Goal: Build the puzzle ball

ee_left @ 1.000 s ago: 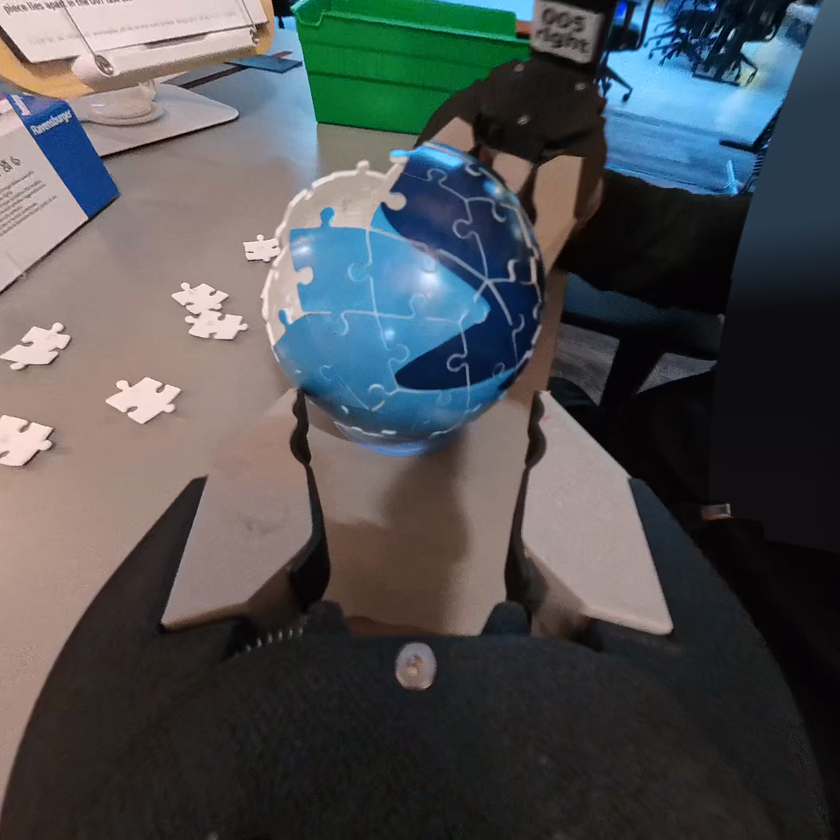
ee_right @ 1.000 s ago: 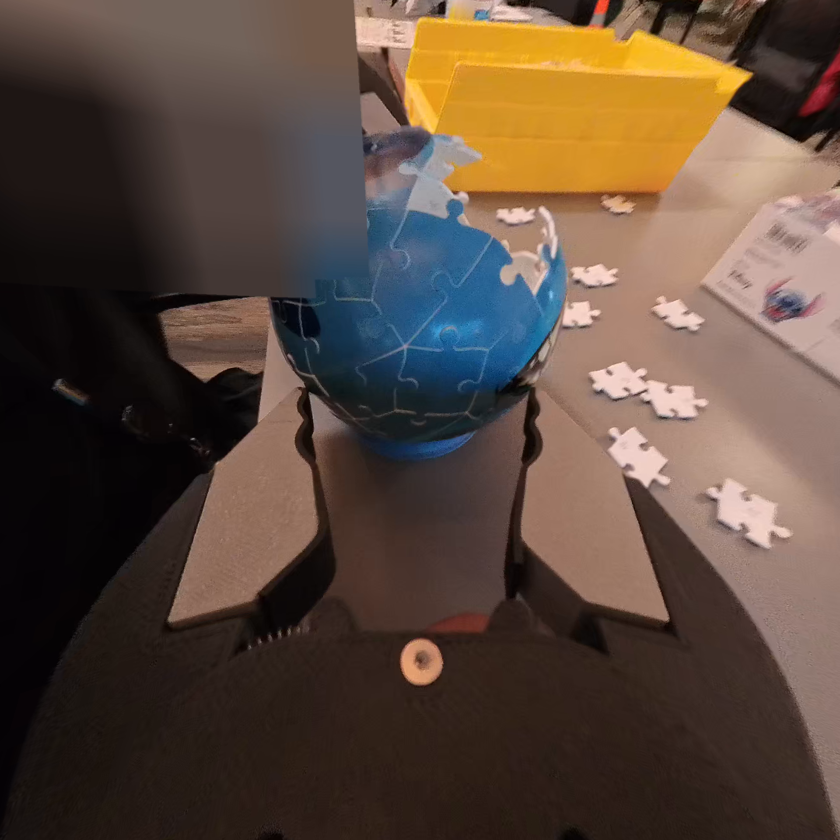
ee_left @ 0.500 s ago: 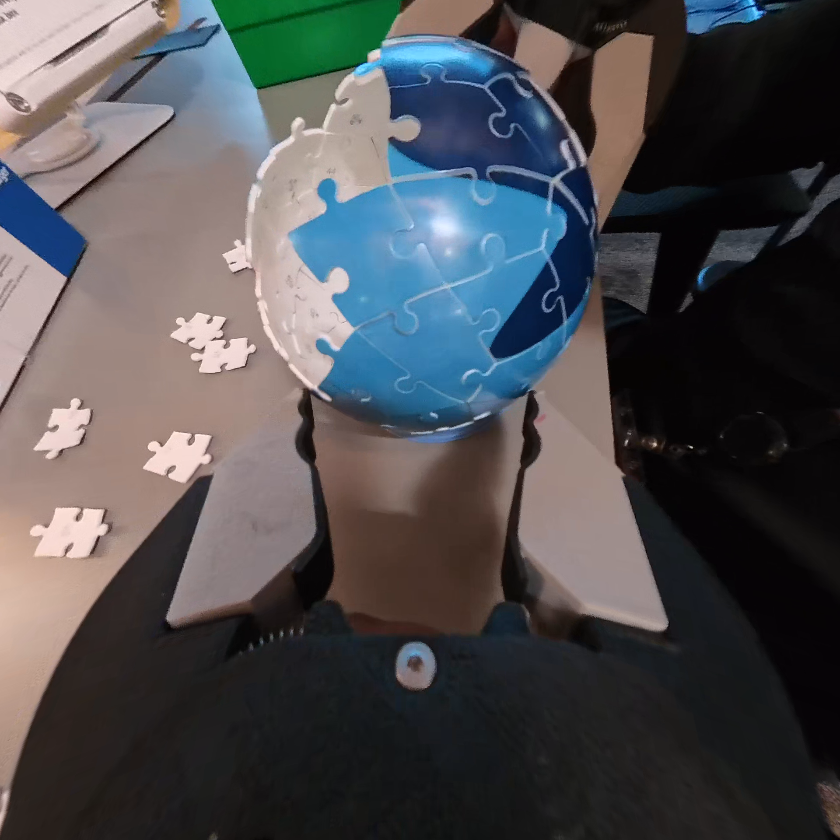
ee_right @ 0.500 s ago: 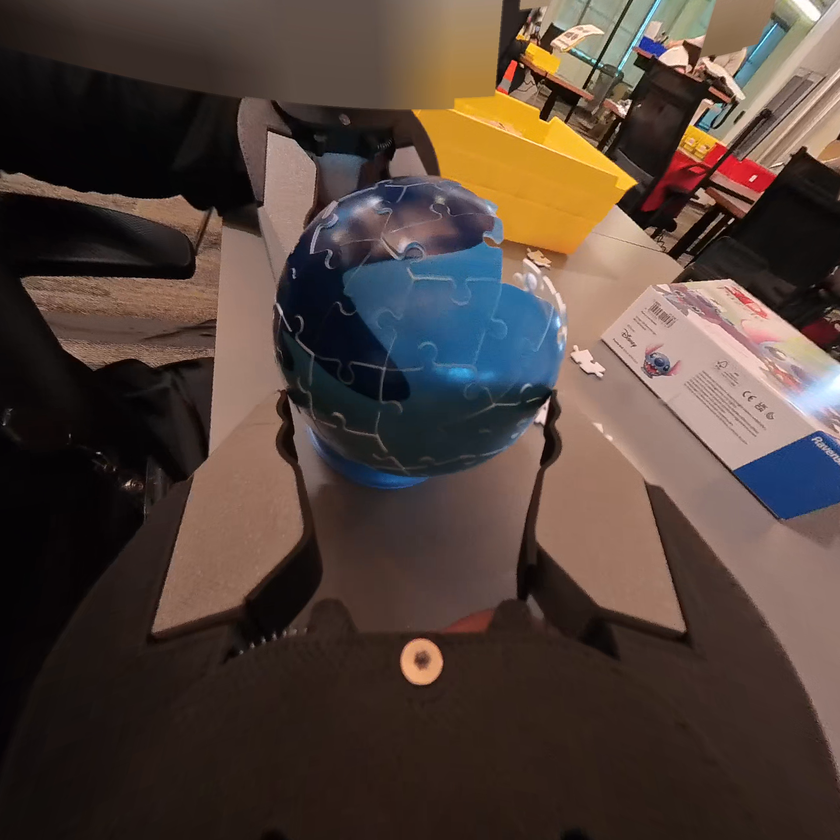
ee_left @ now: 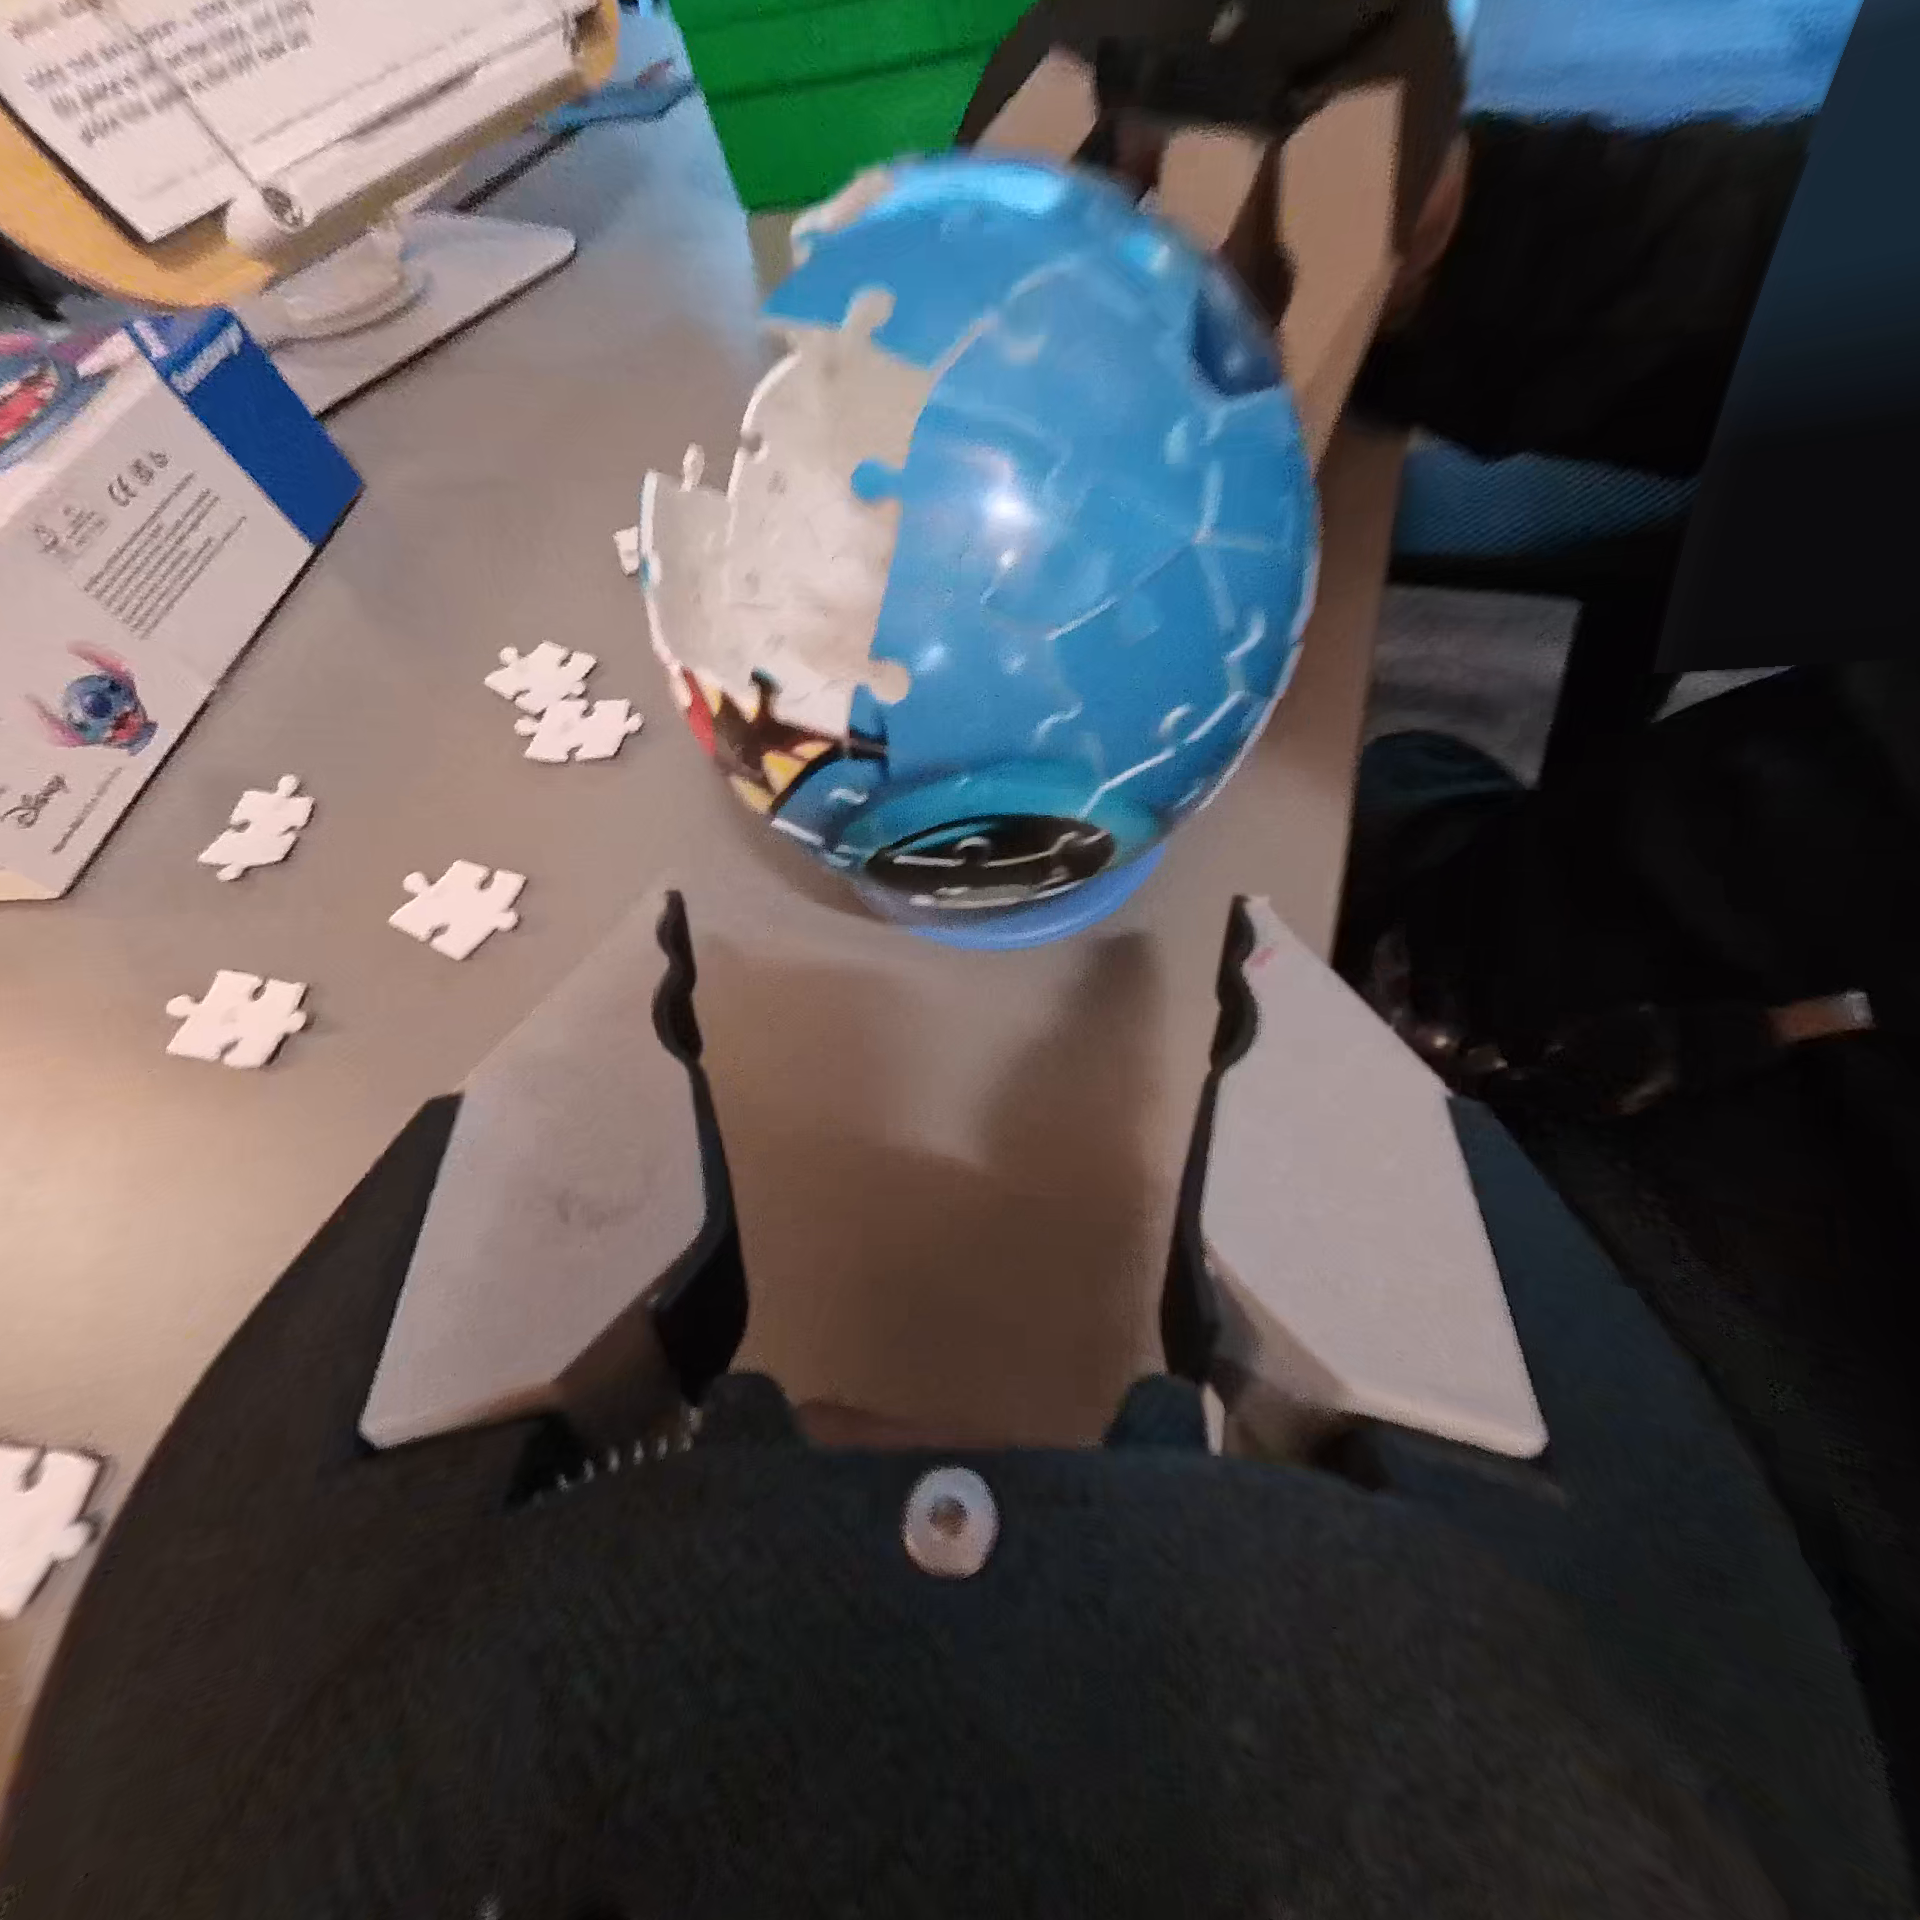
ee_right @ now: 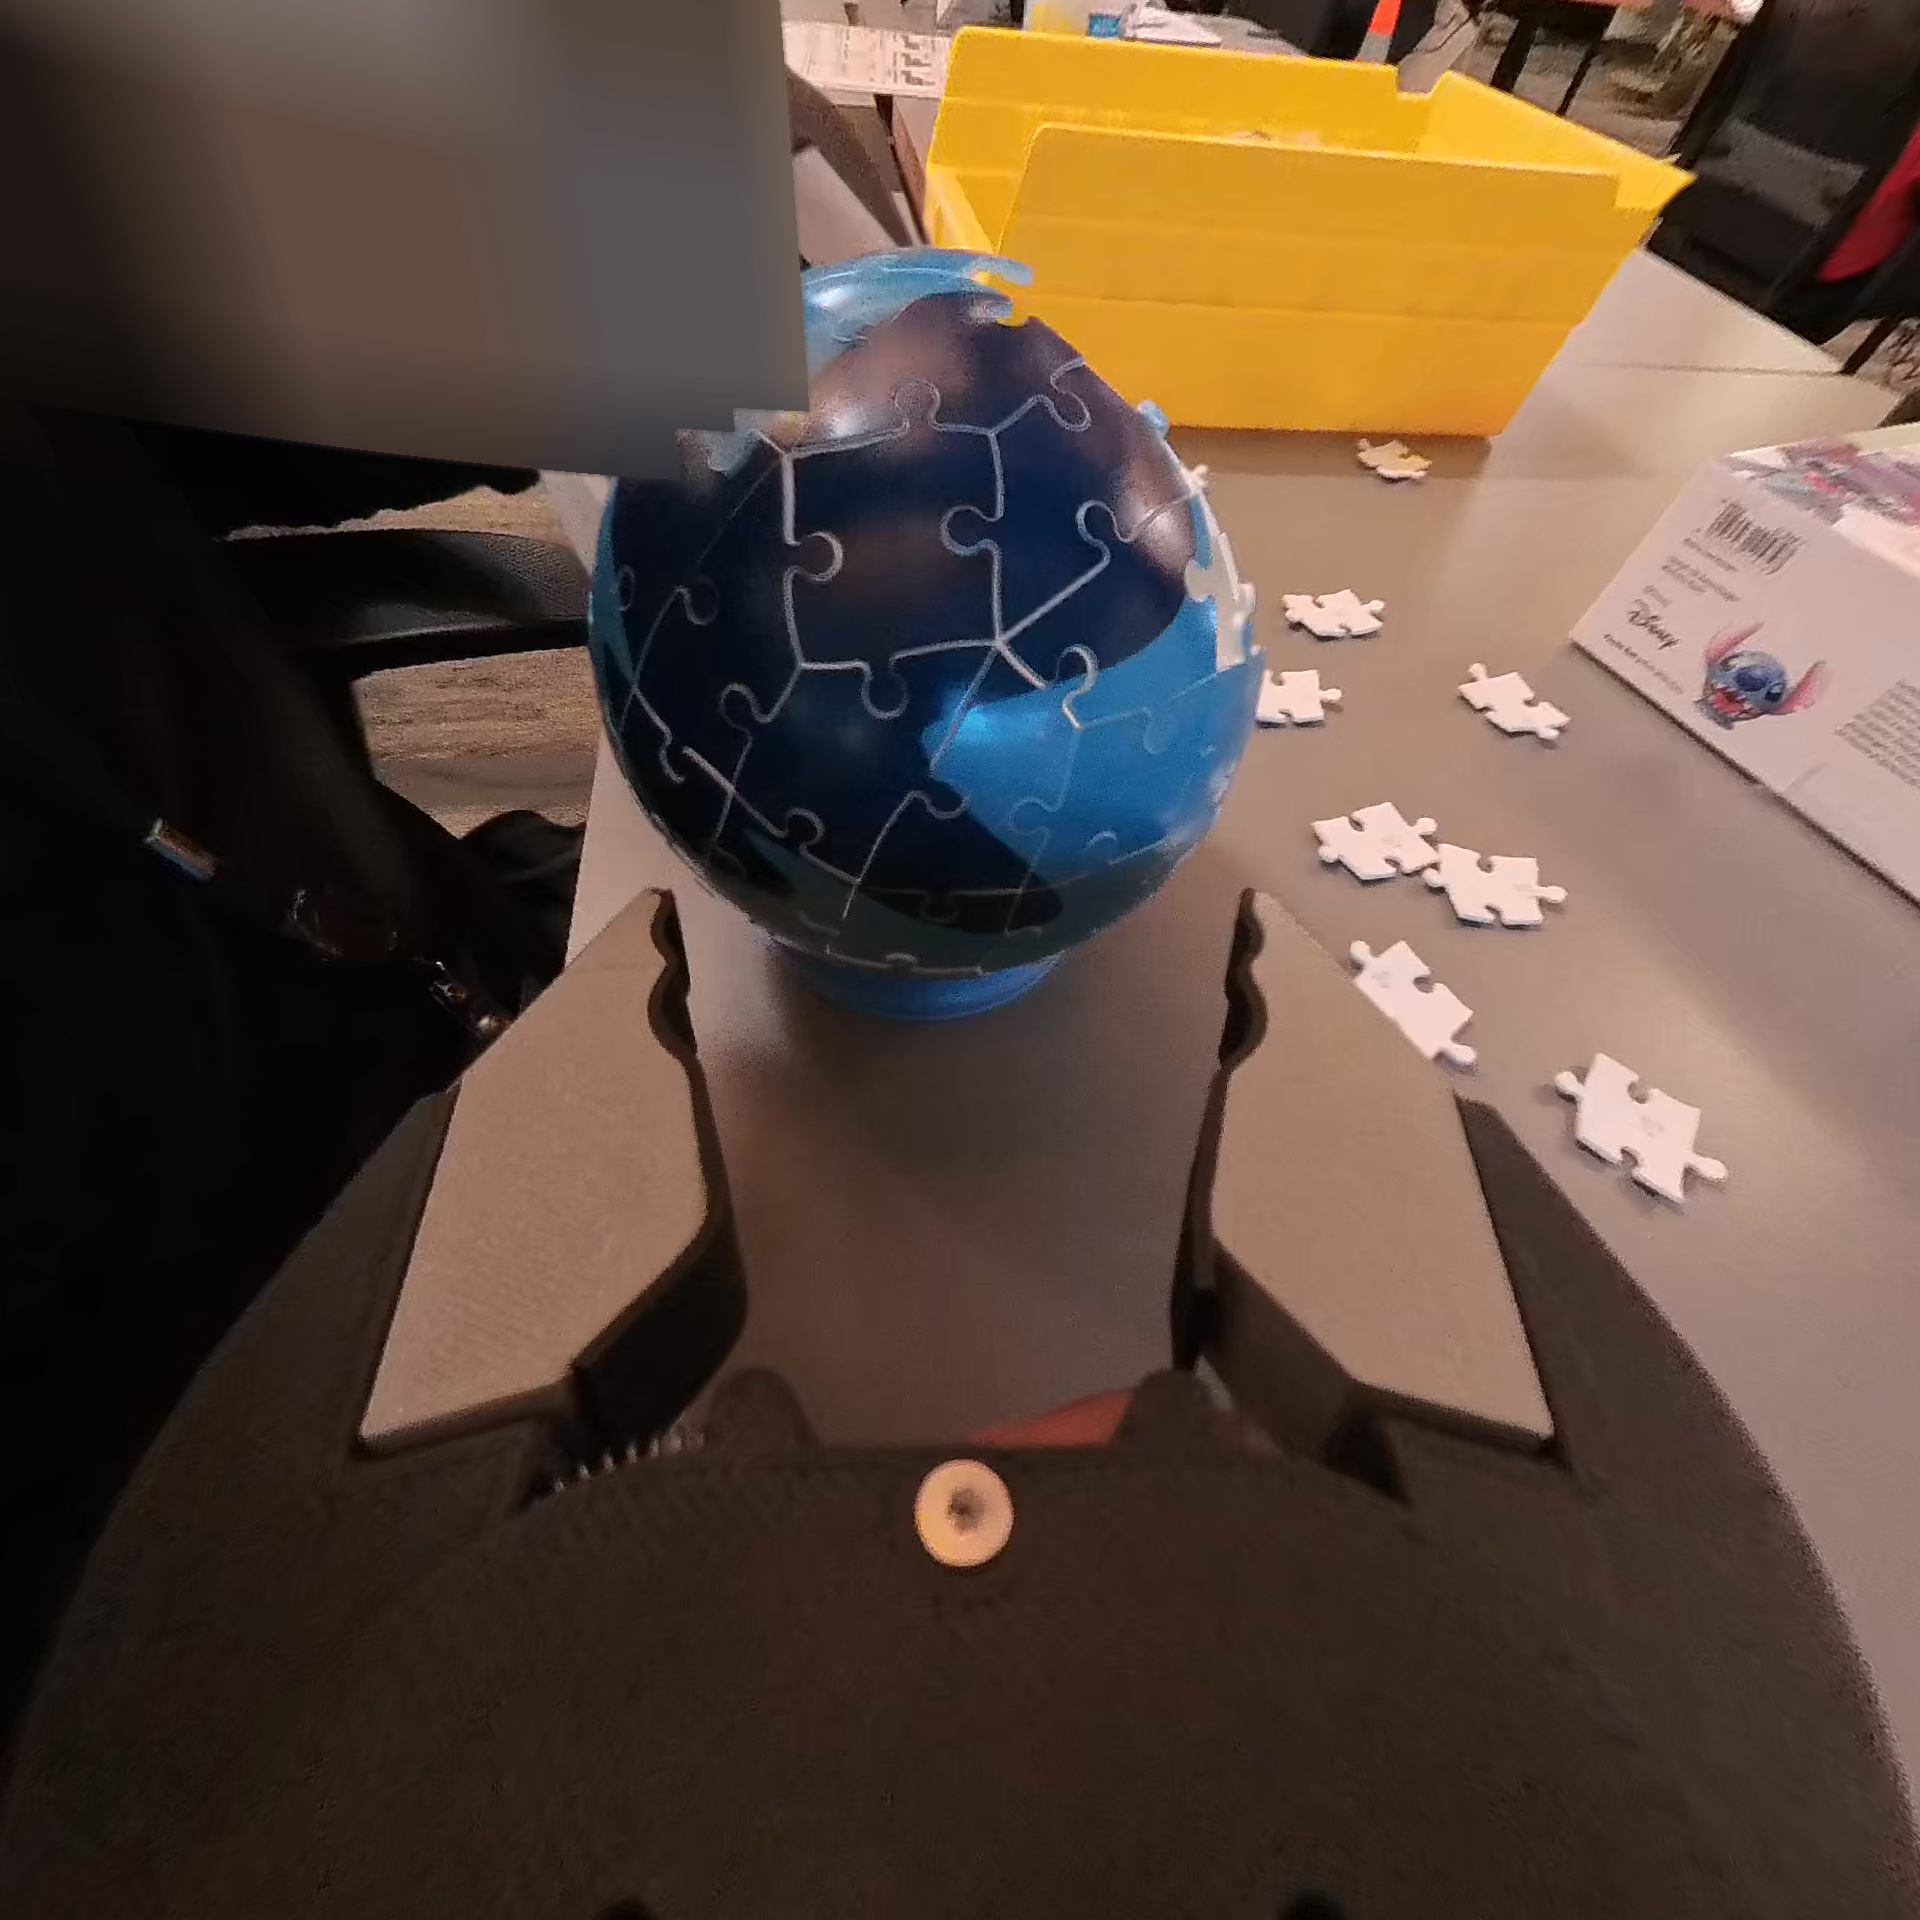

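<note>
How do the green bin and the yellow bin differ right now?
The green bin shows only in the left wrist view, behind the puzzle ball, cut off by the frame's top edge; the yellow bin shows nearly whole in the right wrist view. The yellow bin has a loose puzzle piece just before it; none shows by the green one. Both stand on the grey table.

The puzzle ball (ee_left: 997,540) is viewed closely from opposite sides along each hand-held gripper's fingers; ball (ee_right: 914,665), loose pieces (ee_left: 457,909) and grey surface (ee_left: 436,582) are shared.
</note>
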Demonstrator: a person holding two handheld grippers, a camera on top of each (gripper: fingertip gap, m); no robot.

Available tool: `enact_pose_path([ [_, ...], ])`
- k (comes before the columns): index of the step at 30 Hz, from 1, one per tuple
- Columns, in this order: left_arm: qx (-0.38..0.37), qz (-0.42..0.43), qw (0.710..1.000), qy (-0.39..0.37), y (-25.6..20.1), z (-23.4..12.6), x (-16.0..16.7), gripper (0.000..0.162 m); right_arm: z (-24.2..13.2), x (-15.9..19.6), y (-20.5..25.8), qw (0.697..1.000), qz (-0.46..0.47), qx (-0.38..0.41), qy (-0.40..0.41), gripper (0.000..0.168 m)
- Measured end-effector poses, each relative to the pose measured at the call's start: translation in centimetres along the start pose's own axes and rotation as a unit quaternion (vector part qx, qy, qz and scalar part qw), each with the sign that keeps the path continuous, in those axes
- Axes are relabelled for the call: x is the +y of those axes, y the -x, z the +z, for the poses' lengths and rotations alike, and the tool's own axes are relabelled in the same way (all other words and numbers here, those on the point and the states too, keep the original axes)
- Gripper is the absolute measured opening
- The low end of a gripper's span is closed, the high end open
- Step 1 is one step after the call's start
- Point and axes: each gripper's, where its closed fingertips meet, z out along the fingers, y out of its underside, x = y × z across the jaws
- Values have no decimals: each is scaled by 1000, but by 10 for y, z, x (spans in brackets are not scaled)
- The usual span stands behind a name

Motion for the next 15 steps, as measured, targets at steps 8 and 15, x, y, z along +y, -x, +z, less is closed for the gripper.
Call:
enact_pose_path([
  [8, 35, 53, 998, 21, 3, 24, 3, 103, -5, -5, 2, 998, -42, 41, -18, 99],
  [15, 88, 32, 996, -8, -12, 14, -3, 95, 1, -1, 5, 1000, -25, 11, 0, 97],
])
